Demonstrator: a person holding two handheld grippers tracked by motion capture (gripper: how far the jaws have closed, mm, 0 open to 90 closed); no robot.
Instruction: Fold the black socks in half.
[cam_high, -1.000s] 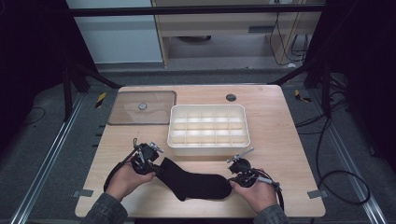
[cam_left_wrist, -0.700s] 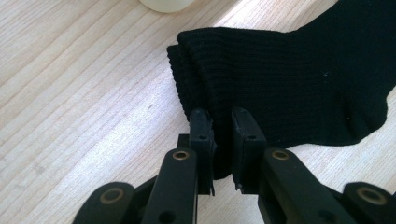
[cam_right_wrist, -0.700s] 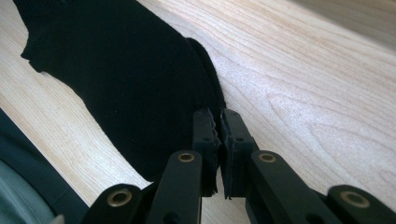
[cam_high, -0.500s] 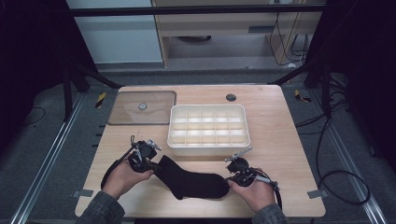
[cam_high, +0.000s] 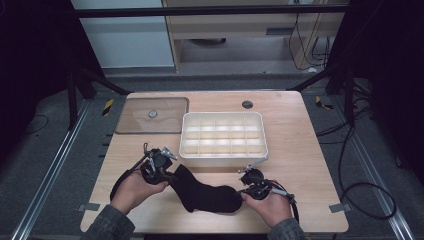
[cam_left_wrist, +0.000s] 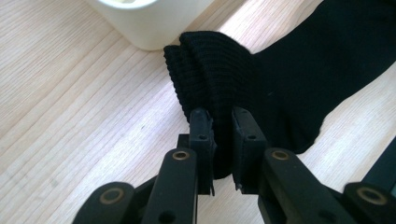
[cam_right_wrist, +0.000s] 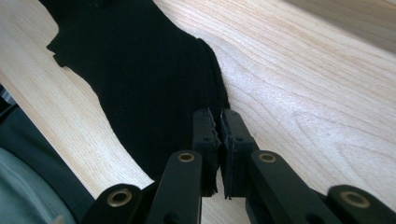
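Observation:
A black sock (cam_high: 205, 192) lies along the table's near edge between my two hands. My left gripper (cam_high: 171, 175) is shut on its ribbed cuff end. In the left gripper view the cuff of the sock (cam_left_wrist: 219, 70) bunches up between the jaws of that gripper (cam_left_wrist: 223, 116). My right gripper (cam_high: 242, 192) is shut on the toe end. In the right gripper view its jaws (cam_right_wrist: 218, 114) pinch the thin edge of the sock (cam_right_wrist: 140, 70), which lies flat on the wood.
A white compartment tray (cam_high: 222, 116) stands just behind the sock; its corner (cam_left_wrist: 144, 23) is close to the left gripper. A clear lid with a knob (cam_high: 152, 115) lies at the back left, and a small dark disc (cam_high: 247, 104) lies behind the tray.
My left gripper has risen a little with the sock's cuff in it. The right gripper has stayed in place on the toe end.

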